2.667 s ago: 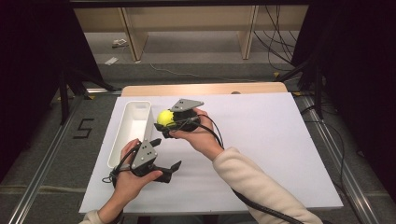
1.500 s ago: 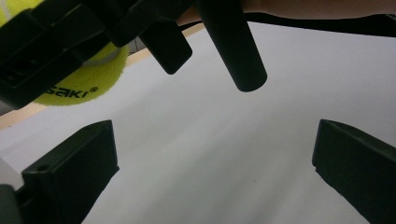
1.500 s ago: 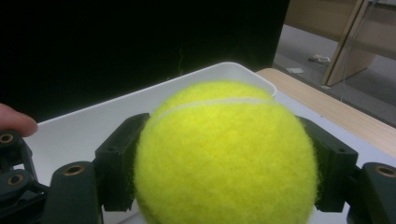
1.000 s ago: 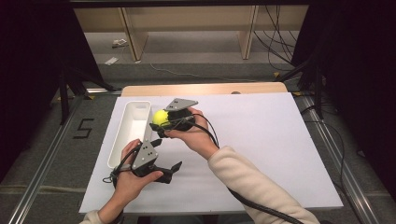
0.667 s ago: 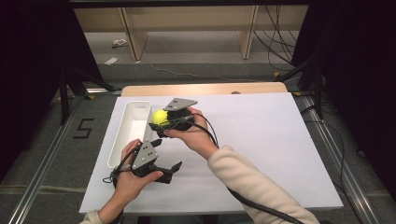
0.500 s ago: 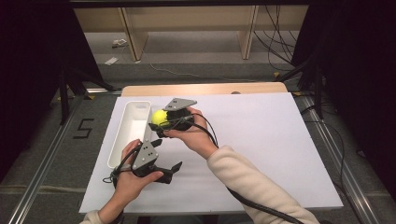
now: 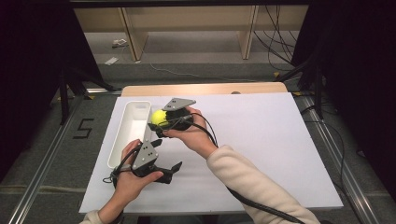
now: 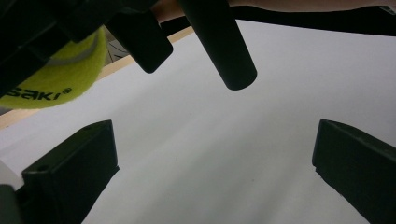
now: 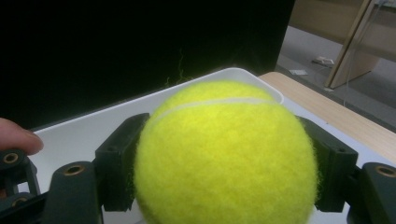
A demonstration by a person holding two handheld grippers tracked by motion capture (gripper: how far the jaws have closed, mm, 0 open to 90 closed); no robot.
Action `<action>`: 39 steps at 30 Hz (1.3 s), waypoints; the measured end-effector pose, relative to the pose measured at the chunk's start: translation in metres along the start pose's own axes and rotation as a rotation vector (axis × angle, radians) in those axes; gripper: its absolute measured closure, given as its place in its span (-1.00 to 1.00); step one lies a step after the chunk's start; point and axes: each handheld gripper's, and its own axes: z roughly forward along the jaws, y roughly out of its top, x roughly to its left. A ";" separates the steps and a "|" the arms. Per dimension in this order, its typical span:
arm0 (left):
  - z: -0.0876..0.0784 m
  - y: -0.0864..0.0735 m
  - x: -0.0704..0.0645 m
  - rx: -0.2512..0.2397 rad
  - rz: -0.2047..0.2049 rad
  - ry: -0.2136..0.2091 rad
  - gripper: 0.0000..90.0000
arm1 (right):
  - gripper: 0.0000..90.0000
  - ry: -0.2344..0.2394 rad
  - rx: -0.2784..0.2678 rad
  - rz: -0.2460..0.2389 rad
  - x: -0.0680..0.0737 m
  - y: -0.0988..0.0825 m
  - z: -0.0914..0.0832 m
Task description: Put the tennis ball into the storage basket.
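A yellow tennis ball [image 7: 159, 116] is held above the right rim of a long white tray [image 7: 127, 135], with my right gripper [image 7: 162, 119] shut on it. In the right gripper view the ball [image 9: 226, 154] sits squeezed between both black jaws, and the tray [image 9: 93, 128] lies just behind it. My left gripper [image 7: 166, 155] rests lower on the white board, near the tray's front end, jaws spread wide. In the left gripper view the left gripper [image 8: 212, 177] is open over bare board, and the ball [image 8: 51, 74] hangs at the upper left.
The white board [image 7: 280, 140] covers the table, with a wooden strip [image 7: 205, 88] along its far edge. Dark curtains stand at both sides, and cables [image 7: 280, 32] run over the floor behind. A fingertip [image 9: 16, 135] shows at the left of the right gripper view.
My right gripper has carried the ball a little to the left, toward the tray's rim, and then held still. The left gripper has stayed in place, open.
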 end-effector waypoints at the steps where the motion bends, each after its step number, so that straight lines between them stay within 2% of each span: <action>1: 0.000 0.000 0.000 -0.002 0.000 -0.001 -1.00 | -0.40 0.004 0.004 0.000 0.001 0.000 0.000; 39: 0.002 0.000 -0.001 0.006 0.007 -0.004 -1.00 | -0.40 0.015 -0.005 -0.010 0.003 0.016 0.010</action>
